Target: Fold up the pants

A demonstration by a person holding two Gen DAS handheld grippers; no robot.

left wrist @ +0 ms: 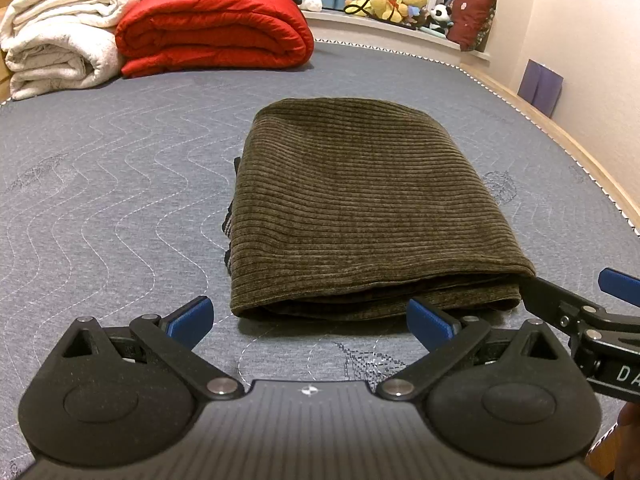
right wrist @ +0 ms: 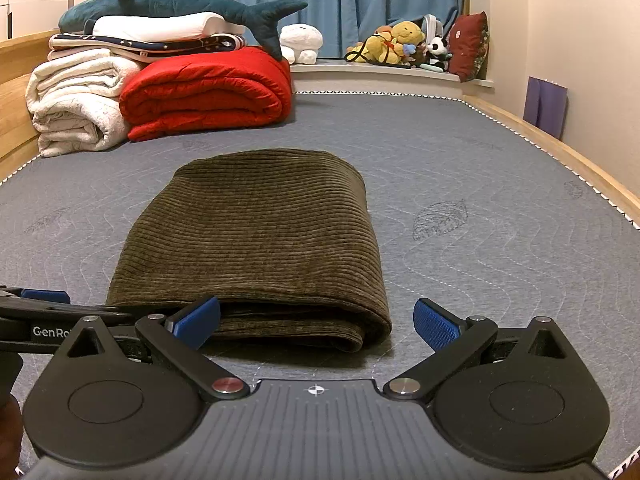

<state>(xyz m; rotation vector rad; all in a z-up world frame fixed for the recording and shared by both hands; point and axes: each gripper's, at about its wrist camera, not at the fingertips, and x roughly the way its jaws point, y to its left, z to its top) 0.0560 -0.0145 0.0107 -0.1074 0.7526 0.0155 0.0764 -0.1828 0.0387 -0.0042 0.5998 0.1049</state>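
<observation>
pants (left wrist: 360, 208) | olive corduroy | folded into flat rectangle | on mattress (left wrist: 120, 184)

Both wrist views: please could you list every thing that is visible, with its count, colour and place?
pants: one, olive-brown corduroy, folded, middle of mattress
mattress: one, grey quilted, under everything
red quilt: one, folded, far left
white blankets: a rolled pile, cream, left of red quilt
folded bedding: white and navy layers, on top of the blankets and quilt
shark toy: one, teal, on top of the bedding
white plush: one, behind red quilt
soft toys: several, mostly yellow, window ledge
red cushion: one, ledge's right end
curtain: blue, behind ledge
purple sheet: one, at right wall
left gripper: black, blue pads, jaws open
right gripper: same, jaws open
</observation>
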